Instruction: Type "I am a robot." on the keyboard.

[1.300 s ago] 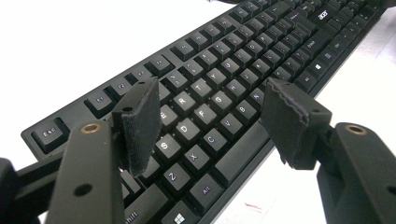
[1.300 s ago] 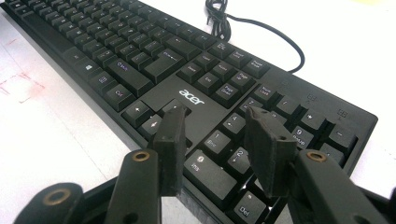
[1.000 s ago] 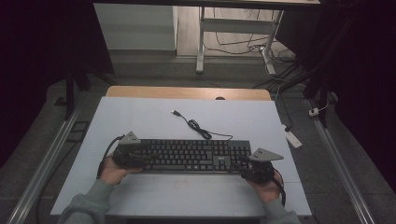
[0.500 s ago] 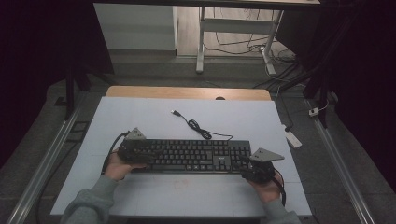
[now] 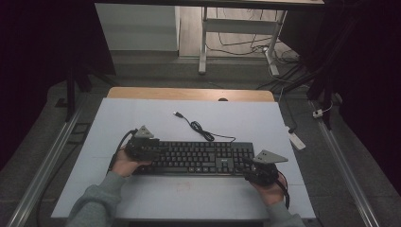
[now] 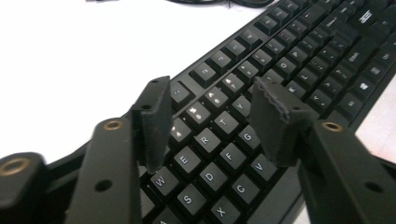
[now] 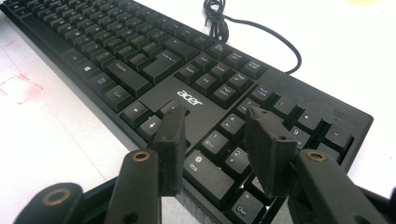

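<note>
Both grey-sleeved forearms come in from the near edge, each hand wrapped around a black two-jaw gripper with a grey three-cornered plate on top. The left gripper [image 5: 147, 148] points toward the right hand, tilted down; its jaws have just been closing yet stand apart with nothing pinched between the pads [image 6: 152, 123]. The right gripper [image 5: 253, 166] points toward the left hand, low and tilted down, its jaws parted and gripping nothing.

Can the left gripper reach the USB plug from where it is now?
Probably yes. The left gripper hovers open over the keyboard, and the white table between it and the plug is bare.
</note>
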Tool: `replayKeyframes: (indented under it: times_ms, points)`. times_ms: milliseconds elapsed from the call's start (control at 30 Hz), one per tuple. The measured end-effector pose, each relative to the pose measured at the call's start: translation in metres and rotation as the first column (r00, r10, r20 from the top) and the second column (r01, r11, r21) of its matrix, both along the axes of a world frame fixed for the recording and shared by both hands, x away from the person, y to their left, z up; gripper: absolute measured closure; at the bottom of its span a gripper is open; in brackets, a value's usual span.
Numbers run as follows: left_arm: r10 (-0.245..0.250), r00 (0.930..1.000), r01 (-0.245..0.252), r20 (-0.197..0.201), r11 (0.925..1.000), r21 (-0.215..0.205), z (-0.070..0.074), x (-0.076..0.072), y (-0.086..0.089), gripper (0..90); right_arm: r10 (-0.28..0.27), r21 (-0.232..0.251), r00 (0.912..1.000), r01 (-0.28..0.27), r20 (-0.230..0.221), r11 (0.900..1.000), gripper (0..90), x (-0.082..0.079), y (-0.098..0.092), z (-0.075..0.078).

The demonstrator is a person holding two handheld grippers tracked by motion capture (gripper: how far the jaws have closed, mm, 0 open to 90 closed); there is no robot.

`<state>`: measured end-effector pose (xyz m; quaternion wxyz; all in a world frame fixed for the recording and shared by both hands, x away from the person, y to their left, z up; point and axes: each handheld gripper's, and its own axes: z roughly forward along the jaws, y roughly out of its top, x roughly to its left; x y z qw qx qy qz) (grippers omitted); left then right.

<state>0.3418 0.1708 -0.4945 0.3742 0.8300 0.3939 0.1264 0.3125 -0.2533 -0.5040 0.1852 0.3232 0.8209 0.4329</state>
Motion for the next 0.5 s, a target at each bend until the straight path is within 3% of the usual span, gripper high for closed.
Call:
replayKeyframes:
  times_ms: [167, 367, 500]
  points:
    - [-0.015, 0.9999, 0.015, 0.008, 0.9996, 0.025, -0.004, 0.001, -0.003, 62.7, 0.001, -0.003, 1.0, -0.001, -0.001, 1.0, 58.6, 0.0, 0.0, 0.0]
    - [-0.044, 0.9989, 0.045, -0.013, 0.9969, 0.064, -0.009, 0.001, -0.006, 84.3, 0.0, -0.005, 1.0, 0.0, 0.003, 1.0, 58.6, 0.0, 0.0, 0.0]
    - [-0.042, 0.9989, 0.044, -0.022, 0.9959, 0.079, -0.013, 0.003, -0.007, 88.6, 0.0, -0.006, 1.0, 0.0, 0.003, 1.0, 58.6, 0.0, 0.0, 0.0]
